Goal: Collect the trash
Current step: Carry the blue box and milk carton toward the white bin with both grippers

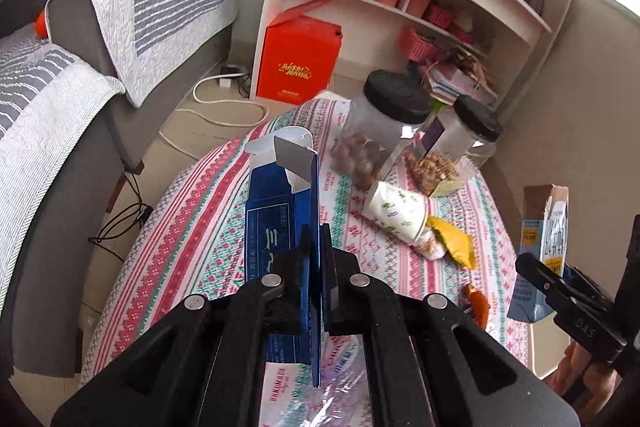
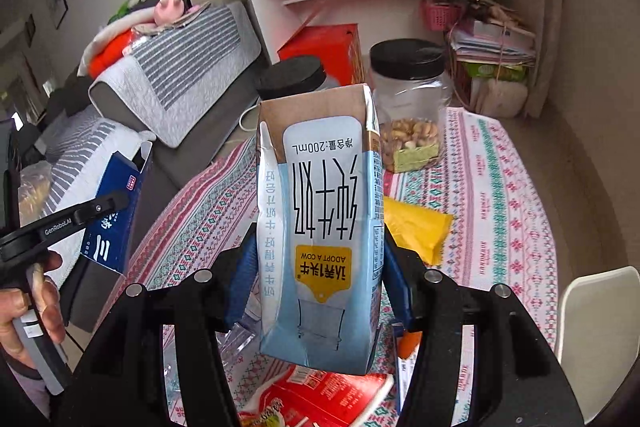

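Blue carton (image 1: pixel 286 203), flattened, is pinched edge-on in the left gripper (image 1: pixel 320 259), jaws fully closed on the thin card, held up clear of the table (image 1: pixel 192 211). Milk carton (image 2: pixel 324 227), top torn open, print upside down, sits between the right gripper (image 2: pixel 320 267) pads, jaws about half-wide and clamped on its sides, also off the table. Both items are airborne; no bin is visible in either view, so the drop-off spot is unknown.

Still on the cloth: paper cup (image 1: pixel 400 219) on its side, yellow wrapper (image 1: pixel 452 239) touching it, an orange scrap (image 1: pixel 476 307) near the right edge, a red packet (image 2: pixel 320 399) under the milk carton, and clear plastic film, probably a bag, low in frame. Two black-lidded jars (image 1: pixel 384 131) hold nuts; likely not trash.

Step in hand looks like carrying both cartons to a bin. Keep the milk carton's open end from tipping further in case of dregs, keep both grips firm, and swing clear of the jars.
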`<move>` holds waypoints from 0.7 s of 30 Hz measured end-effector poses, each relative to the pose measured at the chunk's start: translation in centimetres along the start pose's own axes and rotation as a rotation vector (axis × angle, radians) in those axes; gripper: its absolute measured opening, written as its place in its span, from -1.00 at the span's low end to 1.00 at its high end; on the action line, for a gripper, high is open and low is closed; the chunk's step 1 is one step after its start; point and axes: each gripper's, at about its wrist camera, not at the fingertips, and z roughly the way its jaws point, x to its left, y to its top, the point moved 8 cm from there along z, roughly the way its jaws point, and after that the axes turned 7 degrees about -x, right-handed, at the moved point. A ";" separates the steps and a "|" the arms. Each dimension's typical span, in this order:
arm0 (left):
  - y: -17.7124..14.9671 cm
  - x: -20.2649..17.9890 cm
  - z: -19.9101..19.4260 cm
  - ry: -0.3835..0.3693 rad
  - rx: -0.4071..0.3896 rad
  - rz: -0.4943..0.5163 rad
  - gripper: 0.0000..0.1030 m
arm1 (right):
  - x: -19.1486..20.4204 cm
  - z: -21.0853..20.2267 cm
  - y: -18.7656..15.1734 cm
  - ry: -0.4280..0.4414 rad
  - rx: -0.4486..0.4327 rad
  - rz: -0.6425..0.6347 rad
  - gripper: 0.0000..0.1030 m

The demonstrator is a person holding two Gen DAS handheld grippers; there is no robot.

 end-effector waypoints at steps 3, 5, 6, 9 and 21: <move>0.4 -1.1 -0.6 -0.012 -0.021 0.001 -0.92 | -0.9 -1.0 0.1 -0.012 -0.018 0.011 0.03; 0.7 -2.0 -0.9 -0.020 -0.032 0.005 -0.92 | -1.6 -1.8 0.3 -0.020 -0.031 0.021 0.03; 0.8 -2.5 -1.0 -0.025 -0.037 0.008 -0.92 | -2.1 -2.2 0.4 -0.029 -0.039 0.026 0.03; 1.0 -3.9 -1.3 -0.042 -0.046 0.018 -0.92 | -3.3 -3.2 0.6 -0.042 -0.053 0.042 0.03; 0.7 -11.1 -1.7 -0.133 -0.061 0.077 -0.92 | -9.7 -7.7 0.9 -0.129 -0.115 0.125 0.03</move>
